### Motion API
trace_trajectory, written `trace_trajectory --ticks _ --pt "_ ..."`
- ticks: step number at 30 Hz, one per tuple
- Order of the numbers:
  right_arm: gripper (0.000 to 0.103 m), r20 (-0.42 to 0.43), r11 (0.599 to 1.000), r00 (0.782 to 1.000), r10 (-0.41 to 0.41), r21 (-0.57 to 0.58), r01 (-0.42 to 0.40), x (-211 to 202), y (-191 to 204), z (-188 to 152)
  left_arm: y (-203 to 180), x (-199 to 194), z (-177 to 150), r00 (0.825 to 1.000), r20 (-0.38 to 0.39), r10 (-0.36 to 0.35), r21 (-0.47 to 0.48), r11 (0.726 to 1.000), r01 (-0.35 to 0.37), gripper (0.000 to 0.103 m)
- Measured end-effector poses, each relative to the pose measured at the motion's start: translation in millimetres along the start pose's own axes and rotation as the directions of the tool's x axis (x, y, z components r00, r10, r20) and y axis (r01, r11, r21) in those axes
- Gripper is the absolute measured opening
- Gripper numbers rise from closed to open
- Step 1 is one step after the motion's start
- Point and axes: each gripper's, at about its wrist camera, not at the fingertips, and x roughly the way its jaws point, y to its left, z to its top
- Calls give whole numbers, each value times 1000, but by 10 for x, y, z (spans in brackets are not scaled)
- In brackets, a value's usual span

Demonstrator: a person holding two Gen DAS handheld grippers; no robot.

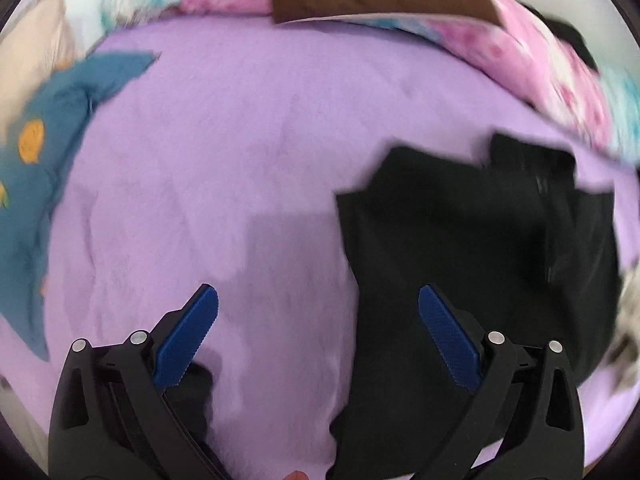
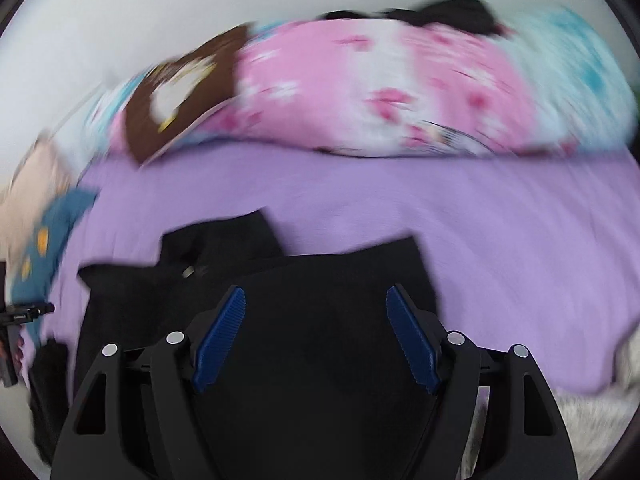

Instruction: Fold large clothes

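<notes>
A black garment lies partly folded on the purple bed cover. In the left wrist view it lies right of centre; my left gripper is open and empty above its left edge, with one blue pad over the cloth. In the right wrist view the black garment lies straight below my right gripper, which is open and empty above its middle. The frame is blurred.
A teal garment with orange spots lies at the left of the bed. A pink and blue floral duvet with a brown cushion runs along the back. A grey furry thing is at the right. Part of the left gripper shows at the left edge.
</notes>
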Motion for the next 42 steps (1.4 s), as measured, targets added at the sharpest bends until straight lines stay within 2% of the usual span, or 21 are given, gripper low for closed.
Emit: trace_trajectory --ticks 4,7,9,12,15,18,19,20,21,25,27,29,30,31,32,34,39,42 --pt "73 -38 967 999 15 -252 -24 239 731 199 -510 -63 -584 998 58 21 192 981 -32 97" --pt "73 -93 902 995 41 -425 -77 431 1329 294 -865 50 -998 998 60 33 319 946 -50 97" --pt "73 -143 854 987 67 -503 -131 554 1699 342 -966 122 -1119 997 71 45 357 932 -67 97" --pt "72 -227 784 968 112 -578 -226 757 2280 453 -978 186 -1127 994 95 62 372 924 -93 97" --pt "69 -273 747 953 132 -604 -277 904 2670 545 -905 310 -958 991 116 71 377 920 -110 97" --pt "65 -336 706 928 159 -619 -344 1076 3085 583 -853 498 -857 998 58 9 364 931 -30 97" --pt "63 -364 679 918 153 -636 -366 1167 3255 563 -863 568 -863 999 46 10 377 926 -26 97" --pt "56 -385 664 913 139 -648 -374 1252 3367 533 -876 615 -876 999 44 14 397 917 -31 97" --pt "53 -410 648 904 119 -658 -384 1351 3477 500 -887 635 -892 999 48 17 410 912 -35 97" --pt "51 -476 587 874 98 -682 -437 1566 3787 357 -829 664 -955 998 62 -13 396 918 -12 97" --pt "51 -518 562 849 105 -674 -480 1652 3934 273 -783 679 -971 997 63 -33 384 923 6 97" --pt "51 -525 532 845 103 -689 -492 1698 4044 216 -720 686 -986 997 62 -49 371 928 22 97" --pt "51 -520 520 850 86 -704 -484 1748 4107 172 -704 691 -989 997 61 -55 367 930 29 97" --pt "48 -519 521 852 72 -709 -476 1823 4125 167 -684 698 -994 996 60 -63 363 931 37 97" --pt "30 -516 528 855 57 -711 -464 1879 4164 162 -673 705 -993 996 58 -67 358 933 42 97" --pt "3 -496 533 868 29 -727 -434 1952 4202 168 -646 710 -1012 995 57 -77 347 936 53 97" --pt "3 -476 525 879 -27 -755 -393 2116 4260 252 -517 716 -1031 993 70 -95 330 942 67 97" --pt "3 -466 548 881 -82 -759 -350 2322 4242 234 -464 734 -1021 992 79 -99 334 940 68 97"
